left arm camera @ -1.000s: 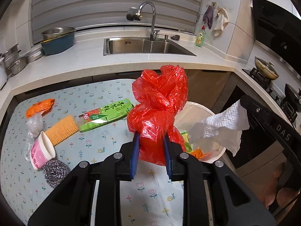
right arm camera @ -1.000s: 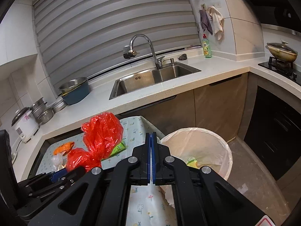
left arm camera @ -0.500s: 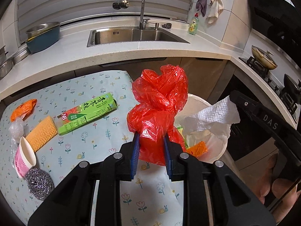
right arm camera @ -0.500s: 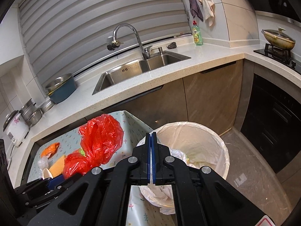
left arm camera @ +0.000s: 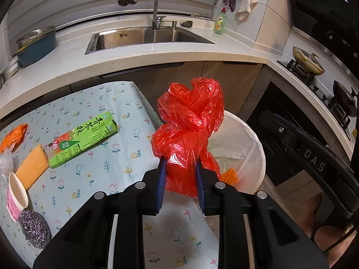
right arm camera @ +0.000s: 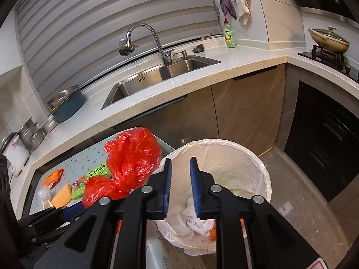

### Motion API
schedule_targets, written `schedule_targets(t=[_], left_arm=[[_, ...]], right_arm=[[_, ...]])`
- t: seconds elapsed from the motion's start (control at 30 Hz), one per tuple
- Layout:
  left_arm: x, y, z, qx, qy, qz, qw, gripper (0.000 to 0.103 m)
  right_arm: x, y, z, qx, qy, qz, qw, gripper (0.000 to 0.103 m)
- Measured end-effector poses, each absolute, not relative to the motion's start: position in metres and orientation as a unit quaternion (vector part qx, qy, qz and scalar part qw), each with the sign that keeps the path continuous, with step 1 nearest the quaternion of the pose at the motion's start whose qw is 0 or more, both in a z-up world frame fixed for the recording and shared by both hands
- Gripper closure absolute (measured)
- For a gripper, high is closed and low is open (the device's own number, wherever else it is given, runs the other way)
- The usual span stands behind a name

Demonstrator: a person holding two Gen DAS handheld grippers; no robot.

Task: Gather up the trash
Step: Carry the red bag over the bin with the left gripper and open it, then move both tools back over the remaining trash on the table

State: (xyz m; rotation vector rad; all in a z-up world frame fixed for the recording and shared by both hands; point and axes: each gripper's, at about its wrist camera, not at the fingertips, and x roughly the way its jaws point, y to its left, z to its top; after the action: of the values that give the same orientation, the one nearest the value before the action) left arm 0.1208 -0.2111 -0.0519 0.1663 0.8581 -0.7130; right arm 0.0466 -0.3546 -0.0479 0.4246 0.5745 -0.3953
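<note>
My left gripper [left arm camera: 180, 168] is shut on a crumpled red plastic bag [left arm camera: 190, 121] and holds it in the air at the table's right edge, beside the white-lined trash bin [left arm camera: 251, 143]. The red bag [right arm camera: 132, 159] also shows in the right wrist view. My right gripper [right arm camera: 180, 168] is open and empty above the bin [right arm camera: 258, 168]. A white paper towel [right arm camera: 197, 222] lies inside the bin, with an orange scrap [left arm camera: 230, 177] beside it.
On the flowered table [left arm camera: 107, 170] lie a green carton [left arm camera: 83, 139], a yellow sponge [left arm camera: 32, 168], a pink paper cup [left arm camera: 15, 195], a steel scourer [left arm camera: 33, 228], an orange wrapper [left arm camera: 13, 134] and clear plastic [left arm camera: 5, 165]. The counter with sink [left arm camera: 145, 38] is behind.
My right gripper has opened and the white paper towel it held now lies in the bin. My left gripper with the red bag has moved right, toward the bin.
</note>
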Motion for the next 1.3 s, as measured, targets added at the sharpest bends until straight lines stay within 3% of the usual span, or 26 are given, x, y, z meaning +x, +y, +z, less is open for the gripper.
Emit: schedule_targets(t=[0.23,0.3,0.47,0.8,1.3], left_arm=[[0.122,-0.232,-0.052,0.065,0.413,-0.363,0.833,0.076],[0.121,-0.237,-0.052,0.062,0.413,-0.367,0.831,0.071],[0.12,-0.237,-0.05,0.055,0.408,-0.36,0.837,0.047],[0.122,-0.208,-0.042,0.049,0.401,-0.326,0.855,0.046],[0.142,-0.097,-0.041,0.015,0.409,-0.229,0.883,0.046]], right_arm=[[0.035,-0.361,-0.045,0.205,0.276,-0.207,0.916,0.077],[0.031,-0.363,-0.044,0.205,0.275,-0.212,0.915,0.076],[0.023,-0.365,-0.041,0.205,0.273,-0.216,0.915,0.075],[0.023,-0.344,-0.039,0.2,0.278,-0.193,0.92,0.071],[0.05,-0.251,-0.043,0.177,0.302,-0.11,0.93,0.066]])
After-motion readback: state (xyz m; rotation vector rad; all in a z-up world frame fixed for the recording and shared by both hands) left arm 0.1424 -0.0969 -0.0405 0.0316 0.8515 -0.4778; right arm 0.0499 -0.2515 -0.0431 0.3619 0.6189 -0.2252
